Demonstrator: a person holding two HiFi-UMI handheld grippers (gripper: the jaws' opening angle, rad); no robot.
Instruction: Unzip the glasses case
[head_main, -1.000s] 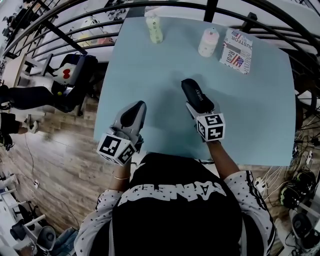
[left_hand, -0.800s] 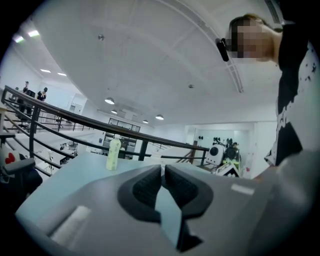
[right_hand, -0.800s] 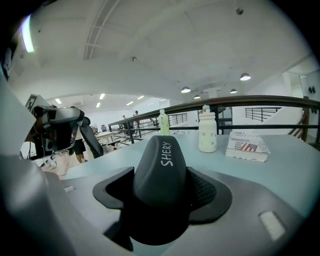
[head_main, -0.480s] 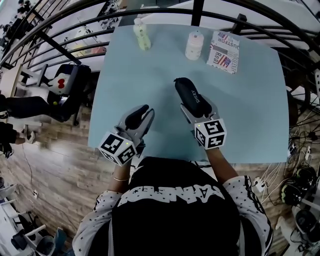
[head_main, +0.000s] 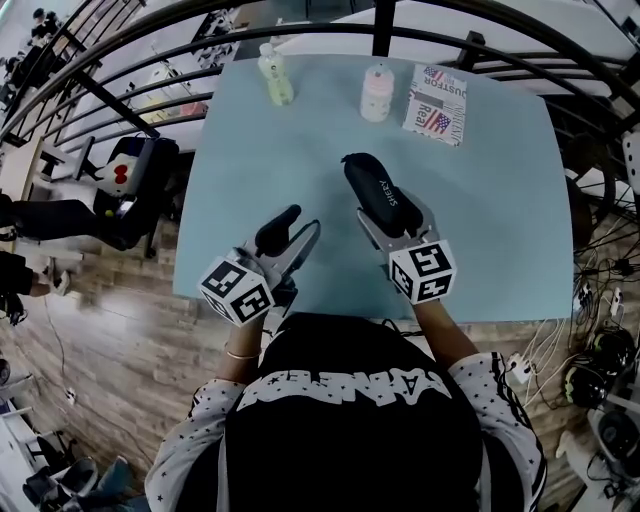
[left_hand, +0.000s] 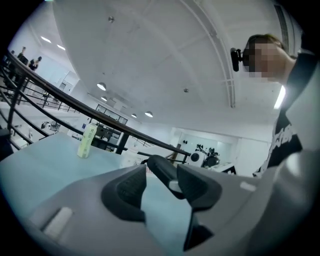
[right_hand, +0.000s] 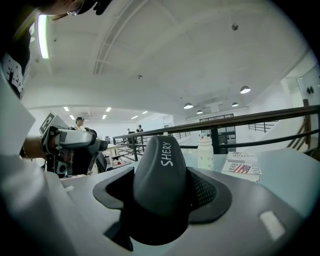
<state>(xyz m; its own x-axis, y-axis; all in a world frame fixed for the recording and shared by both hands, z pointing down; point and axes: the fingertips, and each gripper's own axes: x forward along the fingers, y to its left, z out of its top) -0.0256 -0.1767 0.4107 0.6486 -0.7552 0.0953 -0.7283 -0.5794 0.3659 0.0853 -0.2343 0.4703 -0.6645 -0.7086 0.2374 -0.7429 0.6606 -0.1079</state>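
"Black is seen between the jaws of the right gripper; what is held there?"

"A black, oval, hard-shell glasses case with white lettering is clamped there. In the right gripper view both pads are pressed against its sides, and its rounded end is pointed away from the person."

"Where is the glasses case placed?"

"It is held over the middle of the pale blue bench, towards the near edge. The zip cannot be made out."

"And the left gripper?"

"Its jaws are kept apart and nothing is gripped. It is held just left of the right gripper, over the near part of the bench. In the left gripper view only the bench surface is seen in the gap, with the case beyond it."

"What else is carried by the bench?"

"Three things are lined up along the far edge: a pale green plastic bottle at the left, a white plastic bottle in the middle, and a flat white box printed with a flag pattern at the right. All are well apart from both grippers."
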